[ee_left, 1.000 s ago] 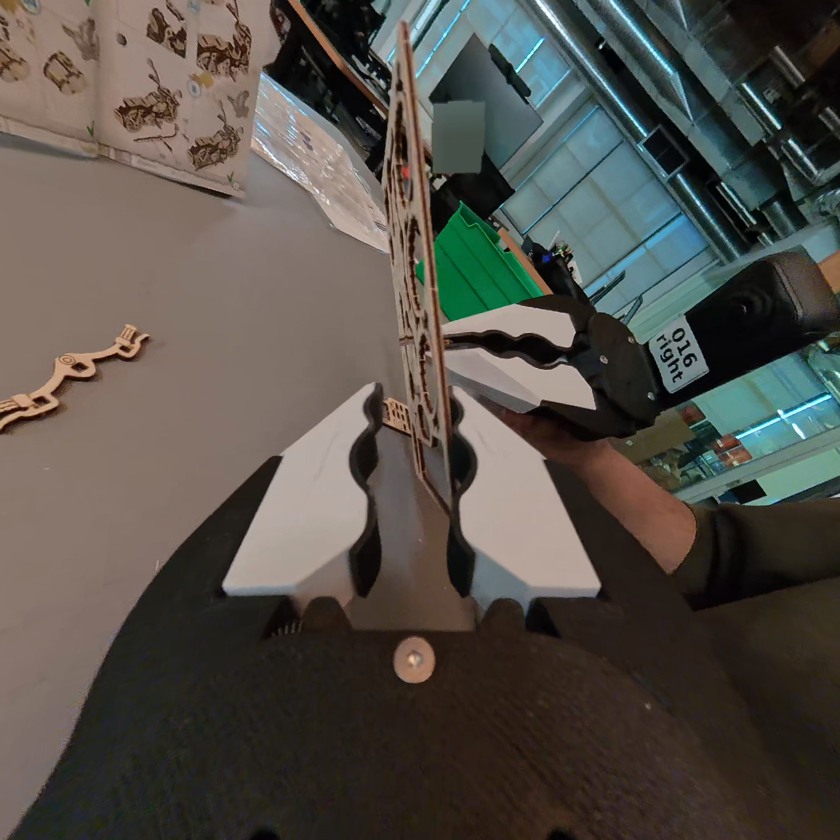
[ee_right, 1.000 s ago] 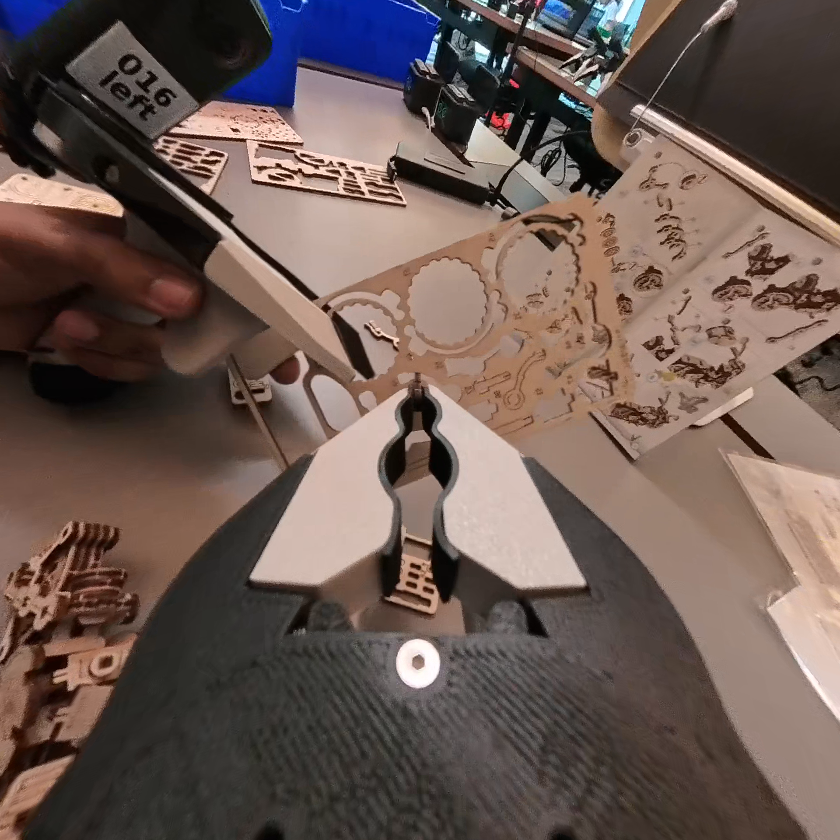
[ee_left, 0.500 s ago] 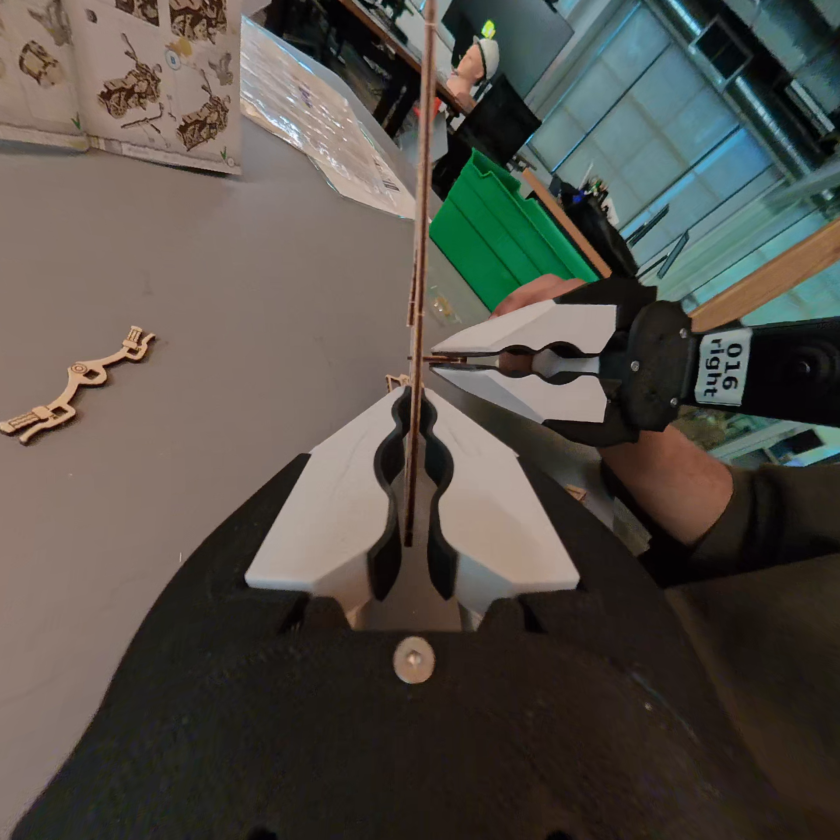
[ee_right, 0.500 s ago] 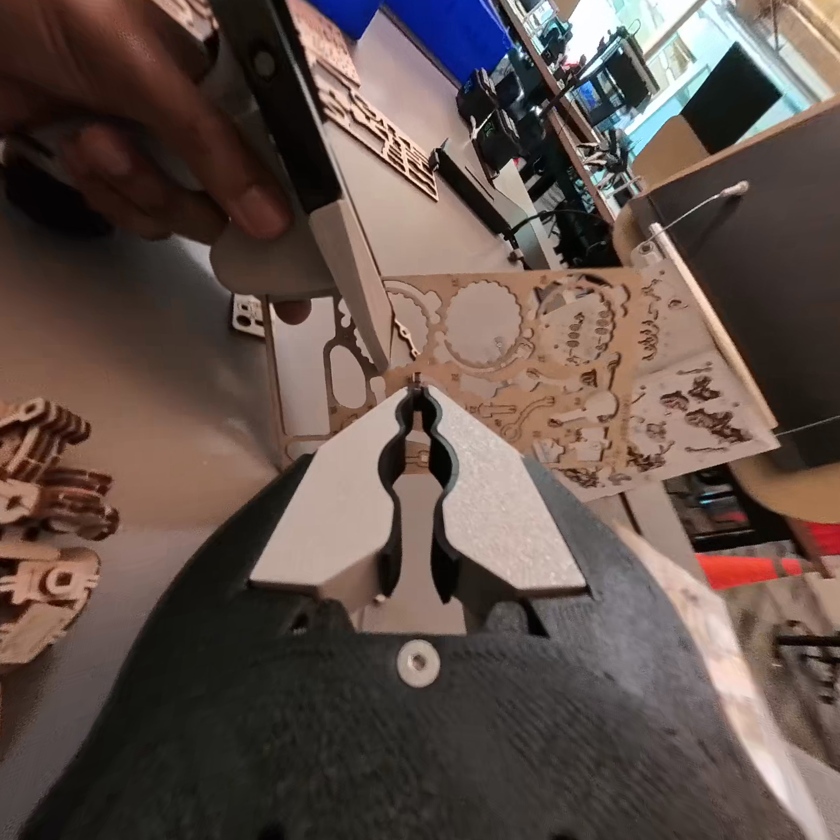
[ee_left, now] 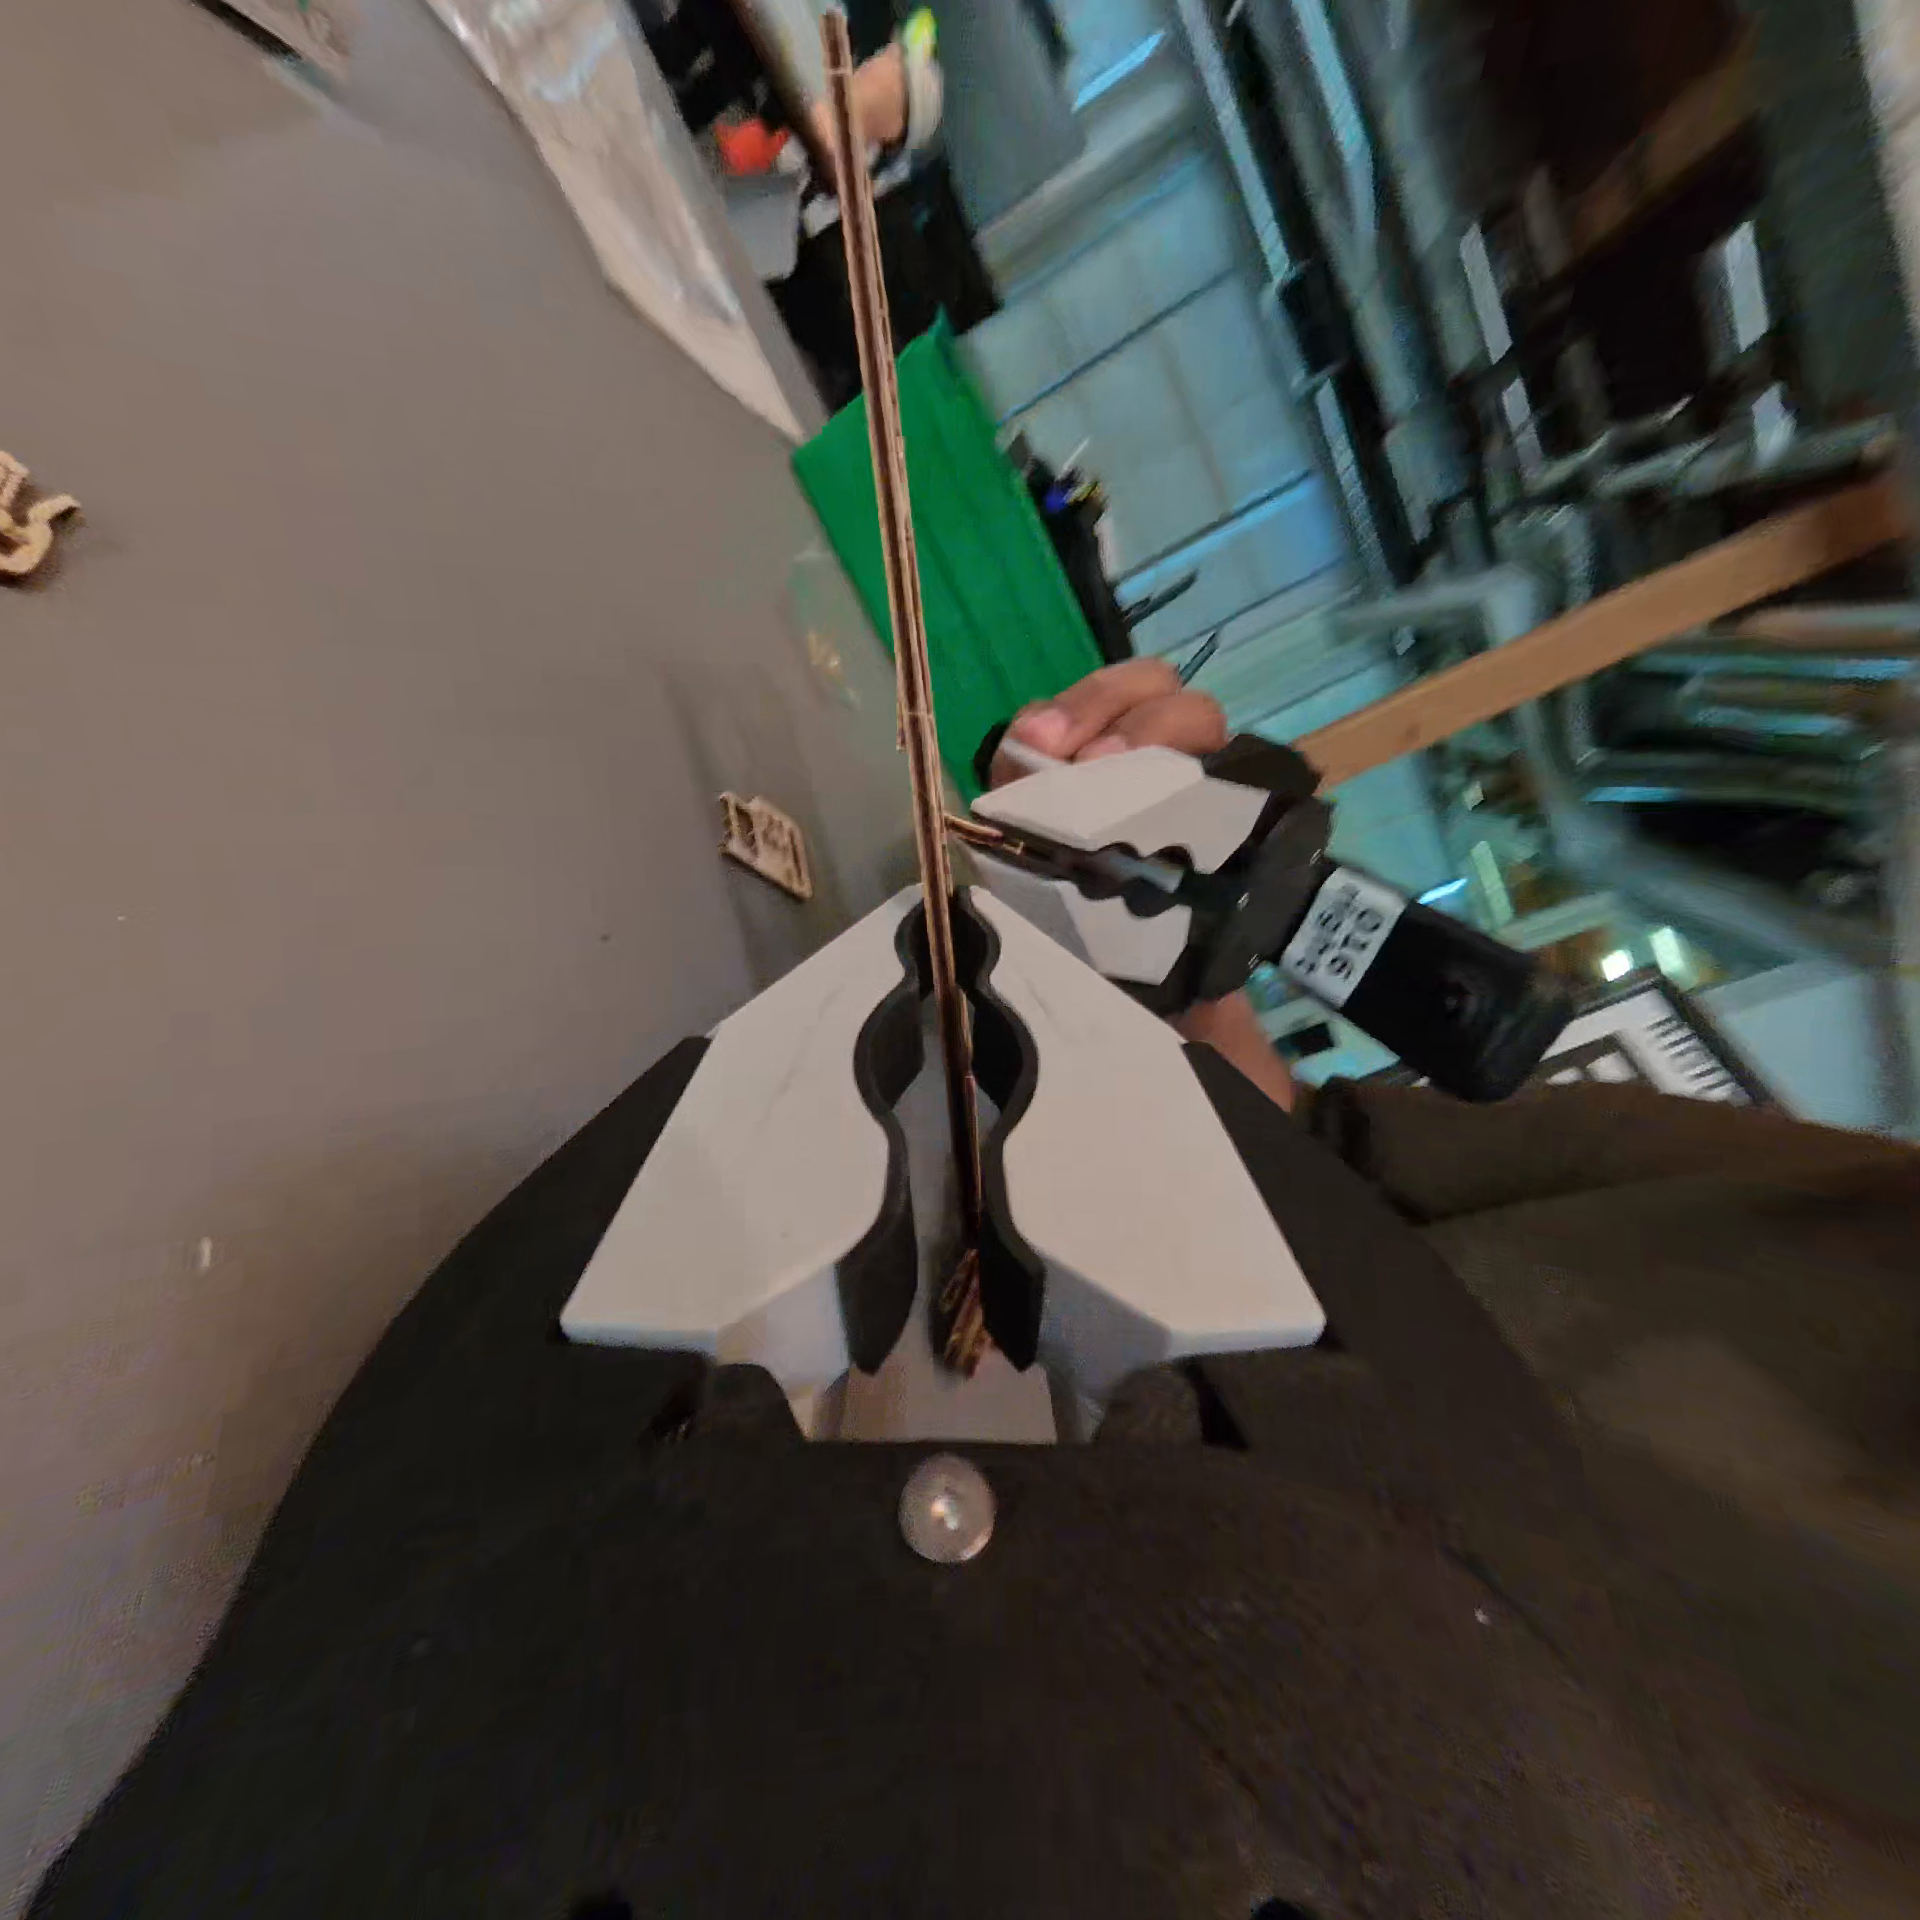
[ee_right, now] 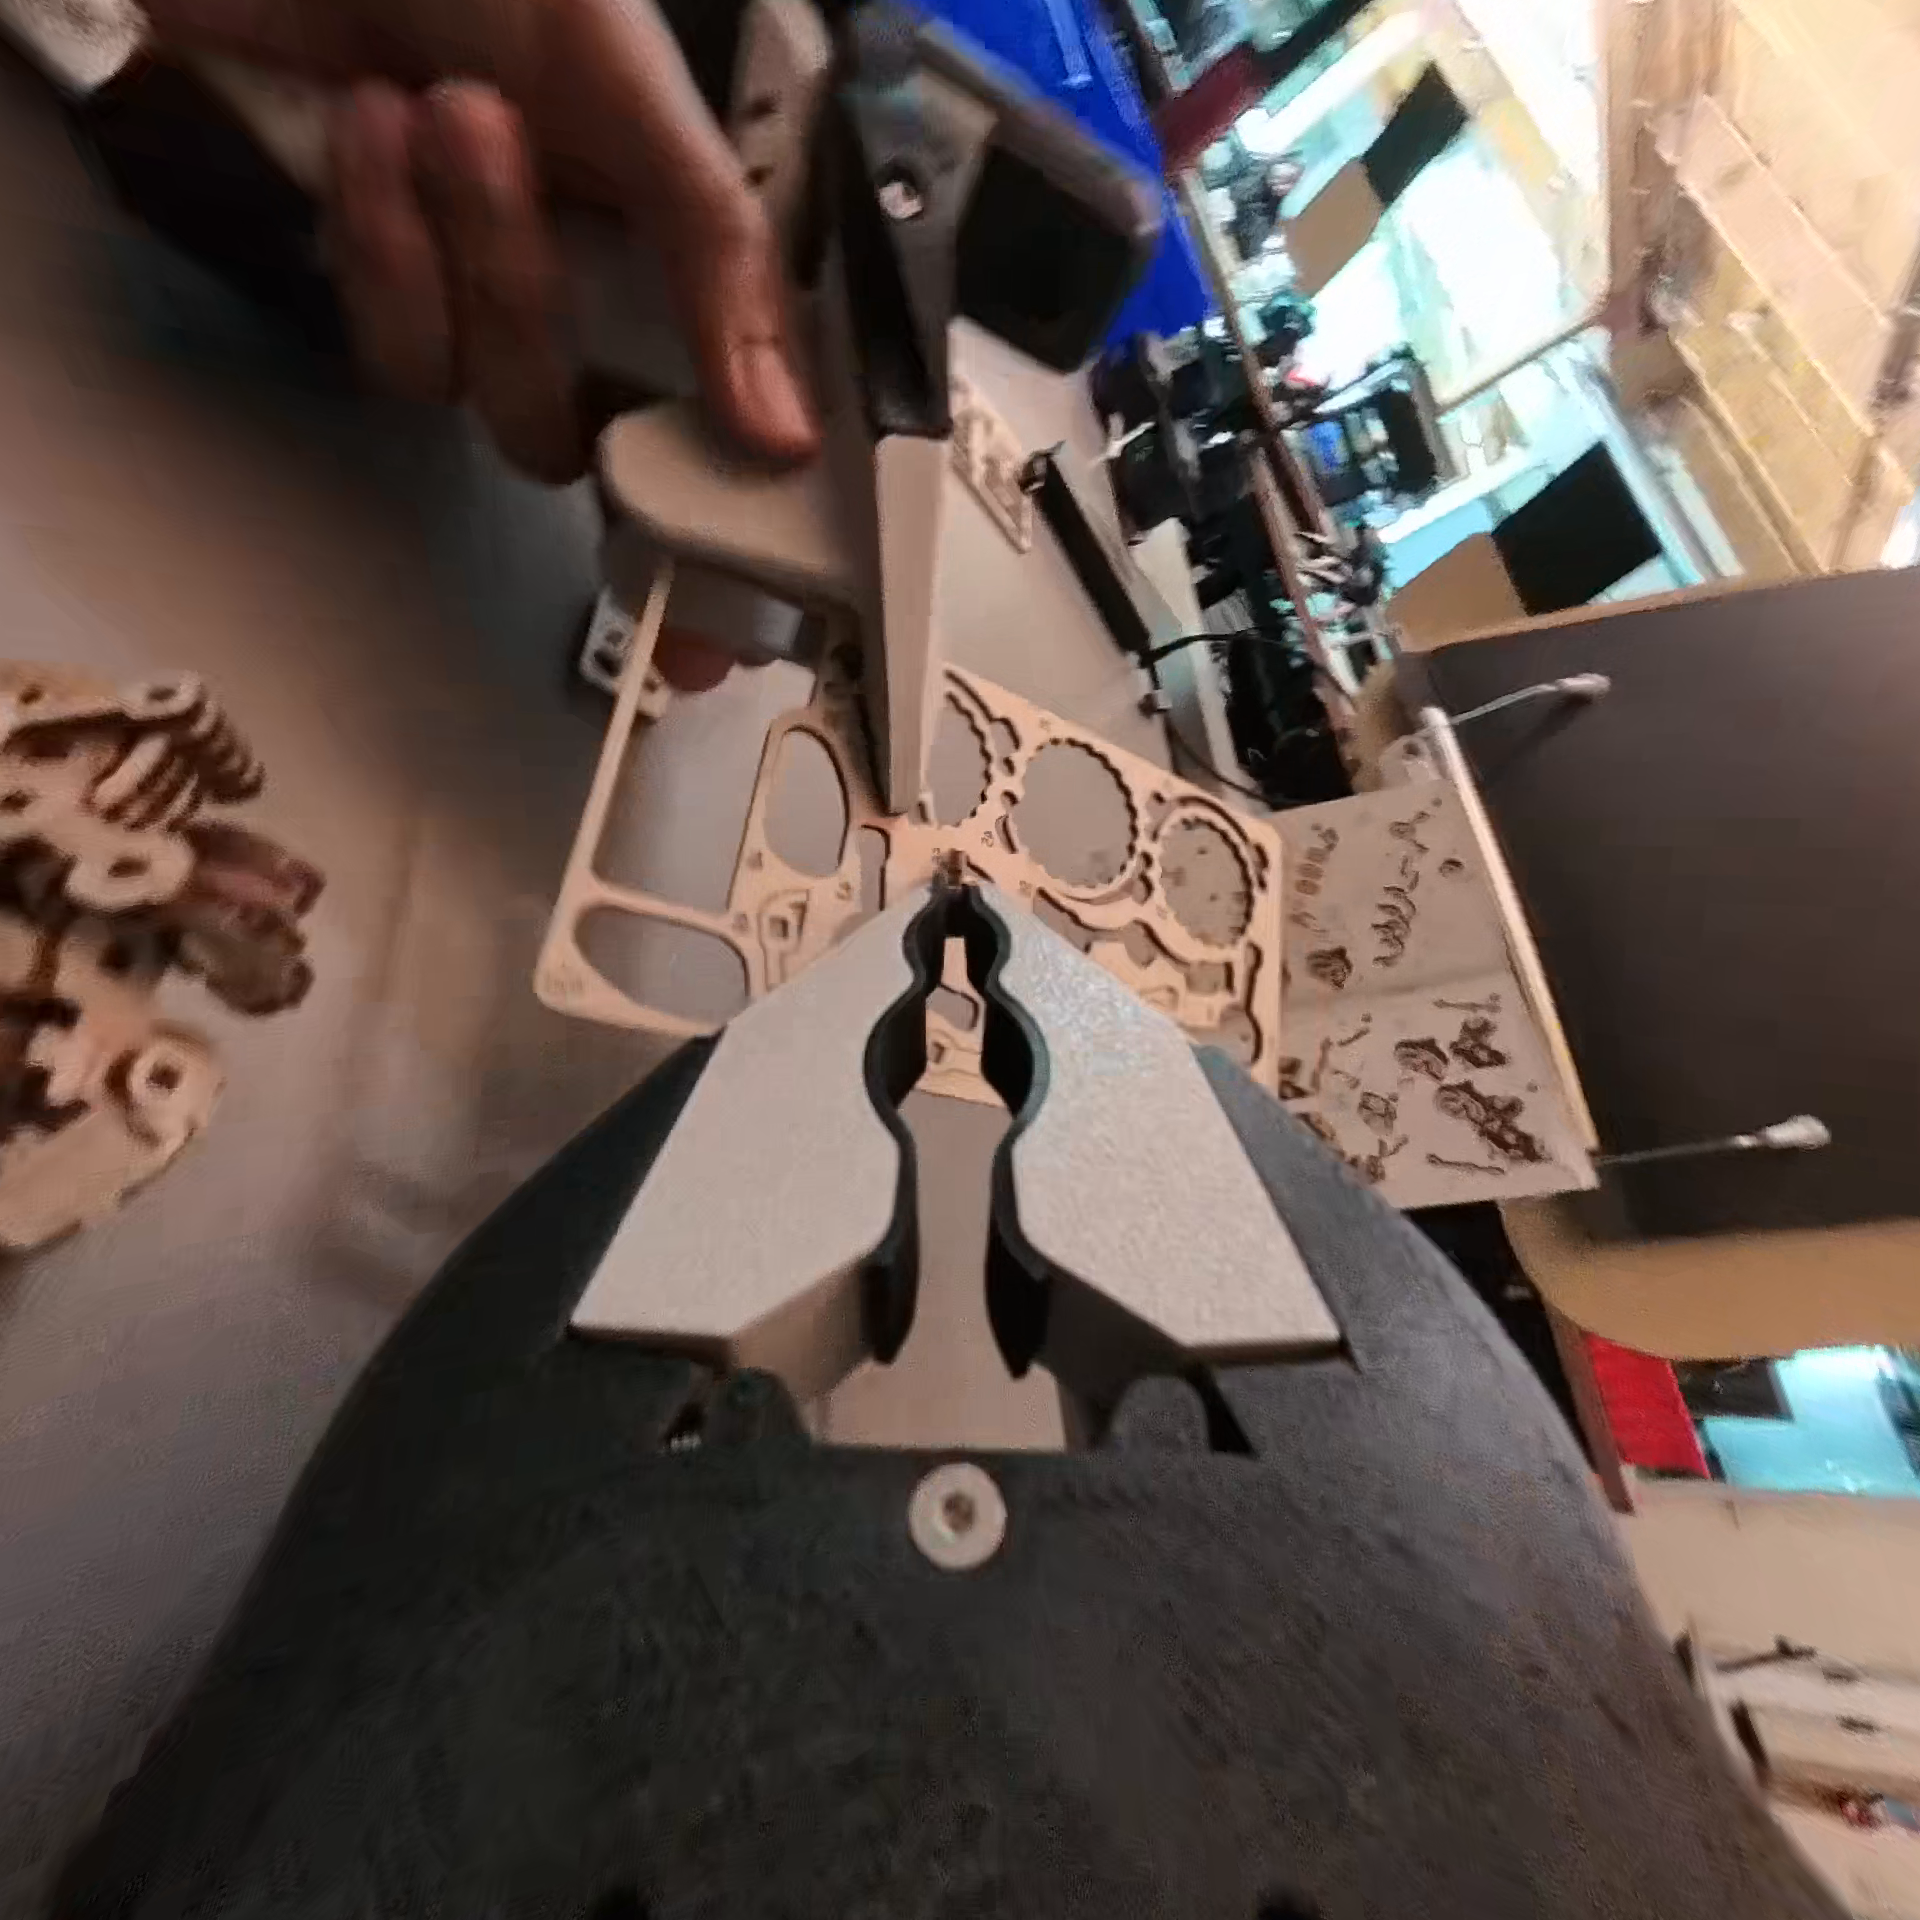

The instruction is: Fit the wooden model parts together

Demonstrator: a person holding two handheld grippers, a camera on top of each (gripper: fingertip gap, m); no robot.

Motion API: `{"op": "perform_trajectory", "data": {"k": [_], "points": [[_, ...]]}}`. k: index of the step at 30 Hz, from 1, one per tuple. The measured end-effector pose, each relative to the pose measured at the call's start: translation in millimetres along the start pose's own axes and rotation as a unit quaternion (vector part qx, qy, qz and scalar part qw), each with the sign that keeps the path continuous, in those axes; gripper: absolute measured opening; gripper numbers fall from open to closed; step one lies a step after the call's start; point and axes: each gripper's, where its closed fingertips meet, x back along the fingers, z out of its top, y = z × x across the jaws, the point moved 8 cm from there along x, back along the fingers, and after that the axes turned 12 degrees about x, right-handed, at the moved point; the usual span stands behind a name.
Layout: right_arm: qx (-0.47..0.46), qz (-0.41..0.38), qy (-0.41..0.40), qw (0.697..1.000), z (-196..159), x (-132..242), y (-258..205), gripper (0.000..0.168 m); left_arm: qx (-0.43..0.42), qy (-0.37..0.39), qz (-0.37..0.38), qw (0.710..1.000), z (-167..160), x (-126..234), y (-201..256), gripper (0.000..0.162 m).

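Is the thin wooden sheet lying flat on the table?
No, the wooden sheet stands on edge, clamped between the jaws of the left gripper above the grey table.

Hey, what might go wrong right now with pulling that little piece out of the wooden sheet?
1. The right gripper pinches the small piece only at its tip, so it may slip or snap.
2. The thin wooden sheet, held on edge by the left gripper, could bend or crack.
3. If freed suddenly, the piece could drop onto the grey table.
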Motion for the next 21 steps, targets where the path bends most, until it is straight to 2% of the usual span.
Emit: {"op": "perform_trajectory", "data": {"k": [5, 8, 10, 13, 15, 18, 21], "points": [[-0.036, 0.051, 0.023, 0.998, -1.2, 1.7, 3.5, 0.001, -0.028, -0.034, 0.030, 0.999, -1.9, 2.1, 2.5, 0.000], [-0.079, 0.044, 0.045, 0.995, -0.1, 1.3, 6.8, 0.001, -0.020, -0.029, 0.023, 0.999, -1.5, 2.3, 1.3, 0.000], [-0.171, 0.030, 0.080, 0.981, -1.7, 2.3, 14.3, 0.001, -0.010, -0.032, 0.006, 0.999, -2.5, 1.7, 1.6, 0.000], [-0.316, 0.032, 0.131, 0.939, -10.9, 5.4, 25.9, 0.001, 0.007, -0.025, -0.025, 0.999, -2.5, 1.1, 3.6, 0.000], [-0.352, 0.007, 0.120, 0.928, -20.3, 8.7, 33.4, 0.001, 0.002, -0.008, -0.019, 1.000, 0.3, 3.5, 3.4, 0.000], [-0.383, -0.063, 0.065, 0.919, -38.4, 12.0, 41.4, 0.001, -0.030, 0.063, 0.019, 0.997, 14.2, 18.8, 4.1, 0.000], [-0.403, -0.040, -0.033, 0.914, -51.4, -0.3, 30.8, 0.000, -0.078, 0.191, 0.094, 0.974, 34.2, 50.5, 3.5, 0.000]]}}
